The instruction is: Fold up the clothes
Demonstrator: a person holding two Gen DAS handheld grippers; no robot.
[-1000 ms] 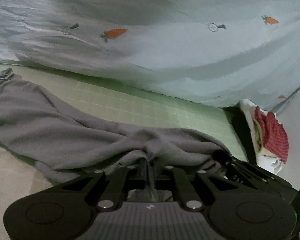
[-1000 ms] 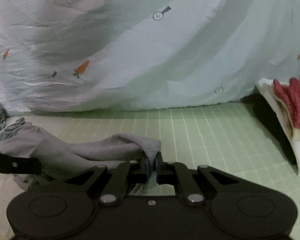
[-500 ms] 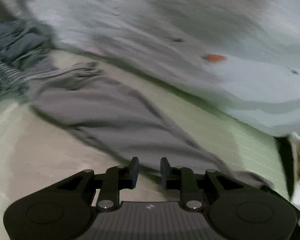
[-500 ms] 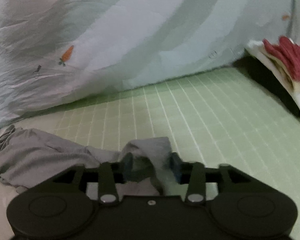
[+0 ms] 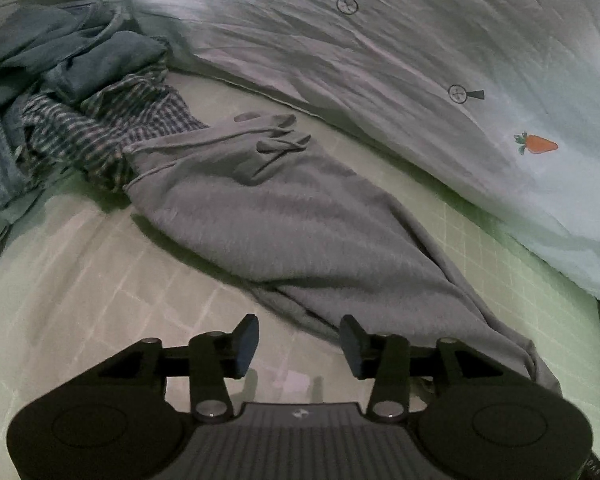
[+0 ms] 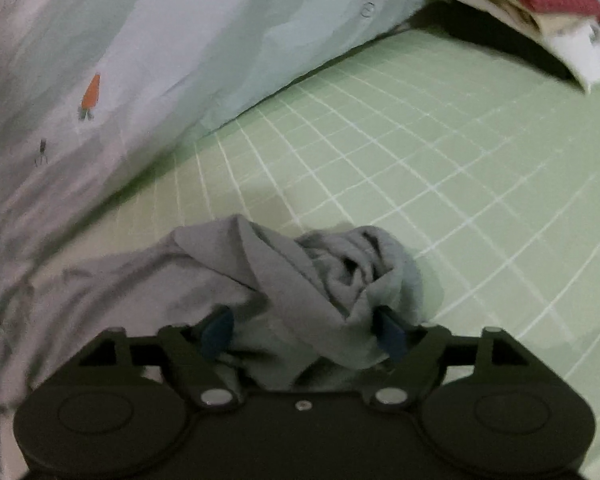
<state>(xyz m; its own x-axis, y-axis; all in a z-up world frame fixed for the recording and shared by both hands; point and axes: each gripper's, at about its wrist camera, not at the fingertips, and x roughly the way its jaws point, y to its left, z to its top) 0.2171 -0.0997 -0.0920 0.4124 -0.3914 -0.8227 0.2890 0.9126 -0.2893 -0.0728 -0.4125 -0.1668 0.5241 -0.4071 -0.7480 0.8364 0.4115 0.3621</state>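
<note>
L gripper (image 5: pixel 299 338) jaws just opening, apart, nothing btwn, lower center. R gripper (image 6: pixel 303 331) jaws just opening wide, bunched grey garment (image 6: pixel 300 276) sits loose btwn.

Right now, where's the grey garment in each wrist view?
Left wrist: grey garment runs from centre to lower right, just beyond the open left tool.
Right wrist: bunched at bottom centre, between the open right tool's fingers.
Shared landmark: carrot-print sheet.
</note>
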